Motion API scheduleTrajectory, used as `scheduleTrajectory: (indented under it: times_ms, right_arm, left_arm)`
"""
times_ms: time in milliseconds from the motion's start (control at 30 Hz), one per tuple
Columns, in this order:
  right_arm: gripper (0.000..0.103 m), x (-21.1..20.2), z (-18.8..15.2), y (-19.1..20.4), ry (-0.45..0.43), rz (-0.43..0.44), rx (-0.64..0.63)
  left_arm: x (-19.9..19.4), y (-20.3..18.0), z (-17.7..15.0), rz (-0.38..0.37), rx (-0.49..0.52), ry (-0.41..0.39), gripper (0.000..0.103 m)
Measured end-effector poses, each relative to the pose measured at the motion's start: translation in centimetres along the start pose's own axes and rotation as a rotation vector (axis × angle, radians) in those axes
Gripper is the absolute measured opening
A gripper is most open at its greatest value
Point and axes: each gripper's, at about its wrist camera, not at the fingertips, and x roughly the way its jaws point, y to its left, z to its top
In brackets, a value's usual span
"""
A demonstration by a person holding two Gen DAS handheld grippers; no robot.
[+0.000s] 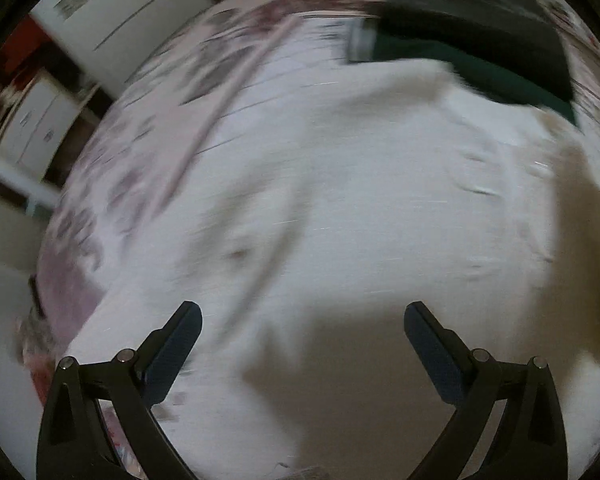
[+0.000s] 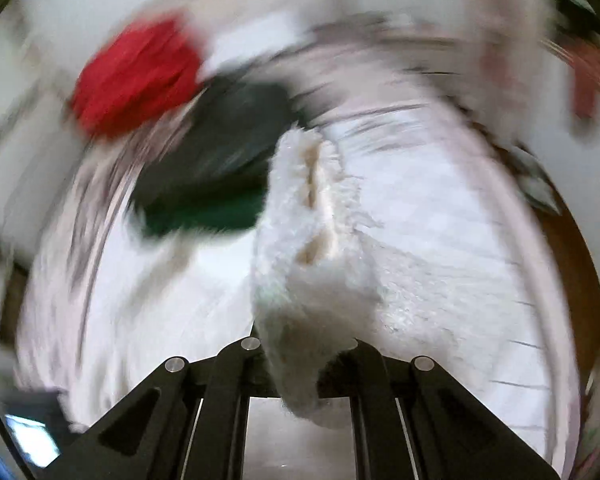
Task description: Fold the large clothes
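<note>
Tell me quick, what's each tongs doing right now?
Left tongs: open, empty, above the white fleece garment.
Right tongs: shut on the white fleece garment.

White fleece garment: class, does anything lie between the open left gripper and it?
Nothing visible does. The left gripper hangs open directly over the white fleece garment; the dark green clothes lie off at its far edge.

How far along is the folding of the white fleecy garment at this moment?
Done: dark folded clothes already sit stacked at the far end of the bed.
In hand: the right gripper is shut on a bunched edge of the white fleecy garment; the left gripper is open above the spread part, holding nothing.
Left: the garment still lies mostly spread out, so its folds remain.
</note>
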Motion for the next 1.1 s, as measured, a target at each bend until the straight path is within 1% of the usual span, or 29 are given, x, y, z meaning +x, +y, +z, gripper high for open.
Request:
scheduleTrajectory:
  times_ms: [33, 100, 133, 167, 200, 233, 267, 300, 333, 367, 400, 433, 467, 500, 533, 567, 600, 633, 700, 733, 800, 833, 867, 933, 967, 1000, 1033, 1100]
  right_arm:
    - [0.008, 1.4, -0.6, 2.8, 0.015, -0.001, -0.070]
    - [0.008, 5.0, -3.4, 10.6, 0.051, 0.021, -0.295]
    - [0.008, 6.5, -4.7, 13.4, 0.077, 0.024, -0.379]
    - [0.008, 7.8, -5.9, 15.6, 0.100, 0.023, -0.436]
    - [0.008, 9.1, -7.4, 17.2, 0.145, 0.026, -0.480]
    - [0.009, 10.1, -7.9, 18.1, 0.192, 0.029, -0.499]
    - [0.016, 11.6, -8.7, 18.7, 0.267, 0.052, -0.481]
    - [0.019, 11.7, -8.8, 18.0, 0.308, 0.095, -0.436]
    - [0.030, 11.6, -8.6, 17.3, 0.329, 0.134, -0.395]
    - [0.047, 11.0, -8.2, 16.0, 0.356, 0.196, -0.318]
    - [0.056, 9.9, -7.7, 14.0, 0.370, 0.253, -0.225]
    - [0.068, 9.1, -7.3, 12.3, 0.369, 0.284, -0.163]
    - [0.070, 7.3, -7.2, 9.2, 0.357, 0.312, -0.046]
    - [0.070, 6.4, -6.9, 7.4, 0.351, 0.306, 0.014]
    - [0.070, 5.0, -7.4, 3.9, 0.347, 0.256, 0.108]
    - [0.070, 4.3, -7.9, 1.2, 0.359, 0.177, 0.158]
    - [0.070, 4.1, -8.3, -0.8, 0.377, 0.104, 0.177]
    - [0.070, 3.9, -9.4, -3.6, 0.425, -0.021, 0.190]
    - [0.070, 3.9, -11.3, -7.2, 0.464, -0.116, 0.222]
    - [0.070, 4.3, -12.3, -9.3, 0.473, -0.134, 0.252]
    - [0.069, 5.4, -13.0, -11.8, 0.478, -0.150, 0.266]
    - [0.065, 6.1, -13.5, -12.9, 0.473, -0.155, 0.268]
    - [0.060, 7.2, -13.8, -13.7, 0.461, -0.151, 0.270]
    - [0.058, 8.9, -14.1, -15.2, 0.404, -0.165, 0.308]
    - [0.057, 9.6, -14.5, -16.0, 0.381, -0.152, 0.356]
    - [0.057, 10.0, -14.8, -16.4, 0.376, -0.139, 0.396]
    - [0.057, 10.3, -15.3, -16.7, 0.371, -0.133, 0.444]
    - [0.057, 9.6, -15.9, -15.8, 0.388, -0.150, 0.463]
  left_arm:
    - [0.2, 1.7, -0.3, 0.019, -0.019, 0.003, 0.103]
    - [0.4, 4.2, -1.5, 0.050, -0.047, 0.003, 0.103]
    - [0.8, 5.6, -1.9, 0.071, -0.058, 0.001, 0.103]
    - [0.9, 6.1, -2.2, 0.083, -0.062, 0.004, 0.103]
    - [1.4, 6.9, -2.4, 0.093, -0.067, 0.013, 0.103]
    - [1.8, 7.4, -2.7, 0.097, -0.072, 0.026, 0.103]
    - [2.3, 8.0, -2.9, 0.099, -0.079, 0.043, 0.103]
    - [2.4, 8.3, -3.1, 0.098, -0.086, 0.049, 0.103]
    - [2.5, 8.6, -3.1, 0.096, -0.093, 0.051, 0.103]
    - [2.5, 8.8, -3.2, 0.093, -0.099, 0.050, 0.103]
    - [2.4, 8.9, -3.2, 0.089, -0.104, 0.049, 0.103]
    - [2.3, 8.9, -3.2, 0.081, -0.108, 0.049, 0.103]
    - [2.1, 8.5, -3.2, 0.070, -0.110, 0.048, 0.103]
    - [1.9, 7.8, -2.9, 0.056, -0.105, 0.047, 0.103]
    - [1.9, 7.1, -2.7, 0.046, -0.096, 0.045, 0.103]
    - [1.9, 6.0, -2.3, 0.034, -0.080, 0.042, 0.103]
    - [1.8, 5.1, -2.1, 0.022, -0.070, 0.043, 0.103]
    - [2.0, 3.9, -1.7, 0.009, -0.056, 0.046, 0.103]
    - [2.8, 1.6, -0.7, -0.008, -0.025, 0.051, 0.103]
    - [3.4, 0.5, -0.2, -0.014, -0.013, 0.052, 0.103]
    - [5.1, -1.6, 0.6, 0.008, 0.009, 0.051, 0.103]
    - [6.2, -2.3, 1.0, 0.014, 0.012, 0.062, 0.103]
    - [7.1, -2.9, 1.2, 0.021, 0.012, 0.075, 0.103]
    - [9.3, -3.9, 1.9, 0.034, 0.019, 0.089, 0.103]
    - [9.6, -4.1, 2.2, 0.031, 0.018, 0.073, 0.103]
    - [9.4, -4.4, 2.6, 0.028, 0.017, 0.046, 0.103]
    - [9.2, -4.5, 2.8, 0.032, 0.026, 0.036, 0.103]
    - [8.3, -4.5, 2.9, 0.044, 0.045, 0.026, 0.103]
